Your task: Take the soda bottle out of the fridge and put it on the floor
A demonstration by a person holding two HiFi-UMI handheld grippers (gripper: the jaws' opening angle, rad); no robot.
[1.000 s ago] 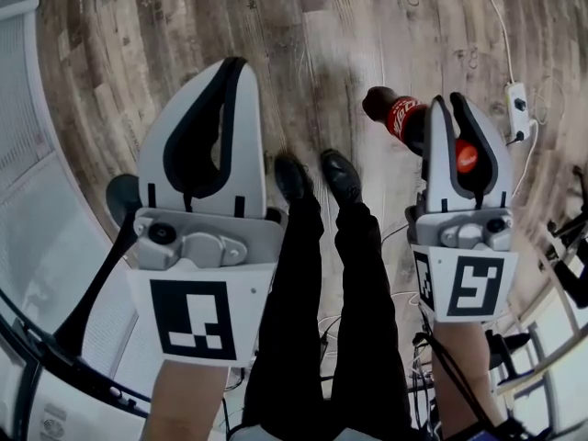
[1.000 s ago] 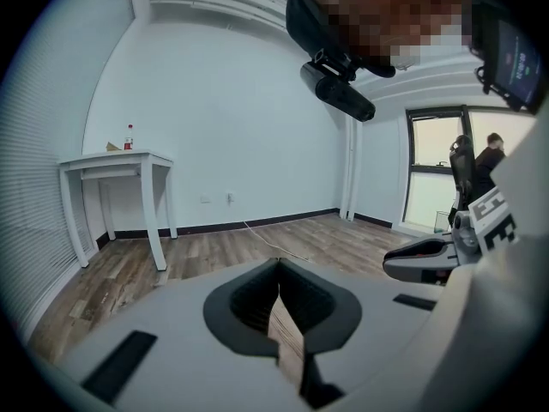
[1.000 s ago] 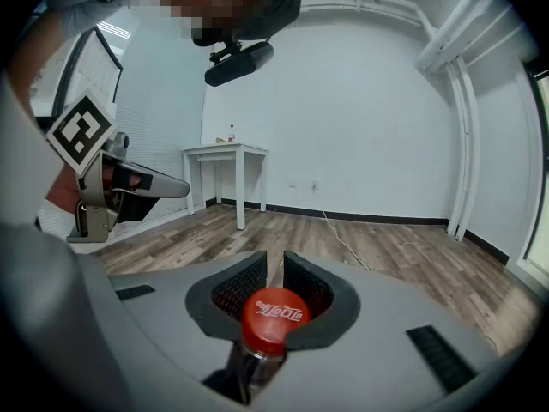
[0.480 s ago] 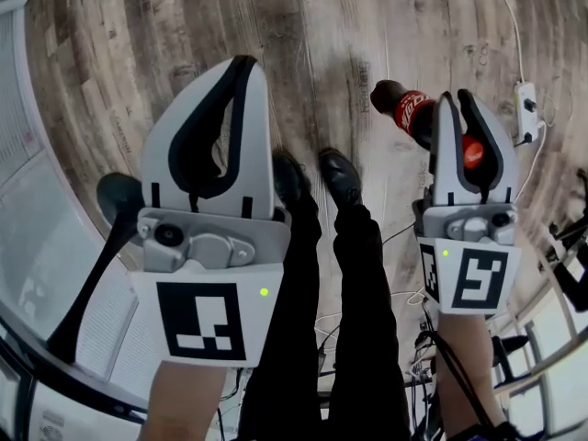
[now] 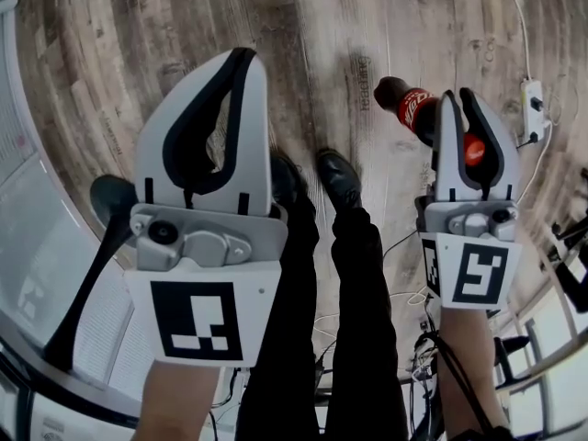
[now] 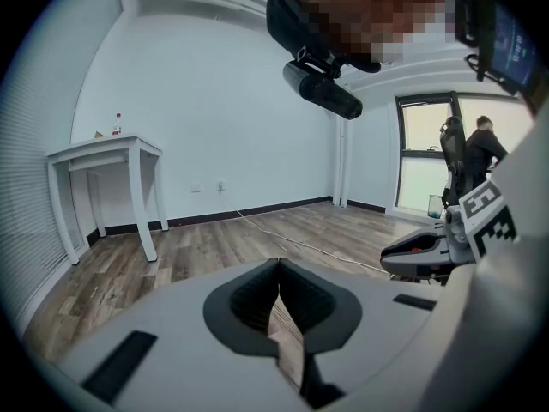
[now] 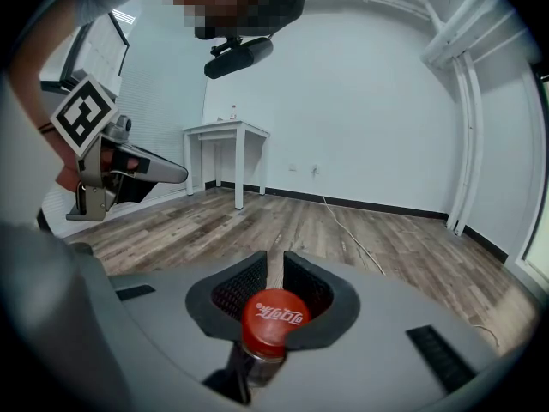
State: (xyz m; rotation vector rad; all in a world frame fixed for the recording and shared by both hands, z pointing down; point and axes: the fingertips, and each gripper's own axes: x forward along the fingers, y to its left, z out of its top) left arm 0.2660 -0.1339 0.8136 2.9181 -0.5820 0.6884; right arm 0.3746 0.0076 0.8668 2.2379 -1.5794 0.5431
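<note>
1. The right gripper (image 7: pixel 273 263) is clamped on the neck of the soda bottle (image 5: pixel 411 110), under its red cap (image 7: pixel 273 318); the left gripper (image 6: pixel 277 269) has its jaws together, empty.
2. The bottle is out of the fridge (none in view) and hangs above the wood floor (image 5: pixel 322 35); setting it down remains.

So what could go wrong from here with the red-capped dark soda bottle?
The right gripper pinches the red-capped dark plastic soda bottle only at its neck: it may slip.
The bottle hangs tilted over the wooden plank floor: it could topple when set down.
</note>
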